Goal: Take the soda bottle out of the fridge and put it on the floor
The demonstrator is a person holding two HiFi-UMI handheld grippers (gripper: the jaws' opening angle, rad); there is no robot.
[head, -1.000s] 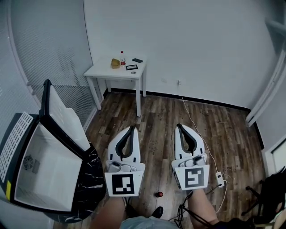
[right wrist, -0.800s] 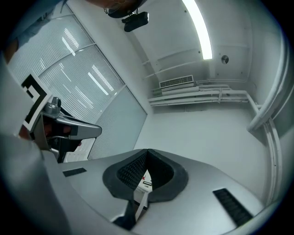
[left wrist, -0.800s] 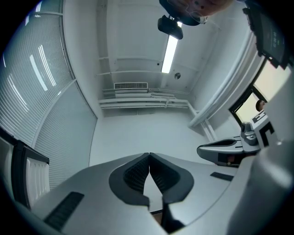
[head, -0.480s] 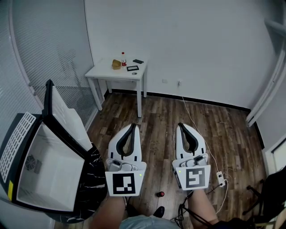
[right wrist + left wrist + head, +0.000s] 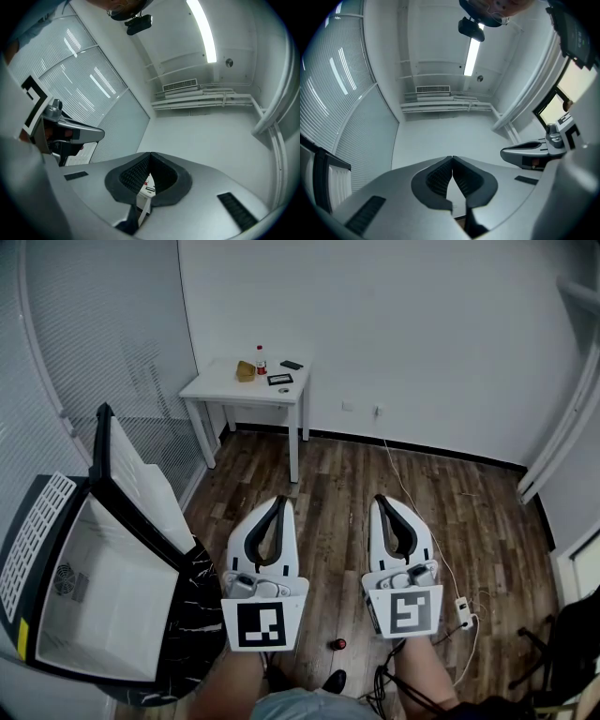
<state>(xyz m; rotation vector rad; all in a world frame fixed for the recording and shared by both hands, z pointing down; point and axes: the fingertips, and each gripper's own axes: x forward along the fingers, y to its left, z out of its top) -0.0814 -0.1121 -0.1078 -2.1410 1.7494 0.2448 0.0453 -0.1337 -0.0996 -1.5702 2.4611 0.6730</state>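
- The left gripper (image 5: 280,501) and the right gripper (image 5: 380,500) are held side by side over the wooden floor (image 5: 478,521), a little apart, both pointing towards the far wall.
- The left gripper's jaws are seen pressed together at the tips in the left gripper view, with nothing between them.
- The right gripper's jaws are likewise closed tip to tip in the right gripper view, and nothing is held.
- A fridge (image 5: 33,521) is seen to the left of the left gripper, and its white inside faces the camera.
- Its door (image 5: 136,479) is swung open and stands between the fridge body and the left gripper.
- A small white table (image 5: 220,390) is placed against the wall, well ahead of the grippers and slightly left of the left one.
- A bottle (image 5: 261,361) with a red cap stands upright on that table, well apart from both grippers and outside the fridge.
- A yellowish item (image 5: 246,371) lies just beside the bottle, and two dark flat items (image 5: 278,380) are laid on the side of it nearer the right gripper.
- A white cable (image 5: 410,507) runs along the floor from the wall, past the outer side of the right gripper, to a white plug block (image 5: 462,613).
- A small red item (image 5: 338,644) lies on the floor, below and between the two grippers.
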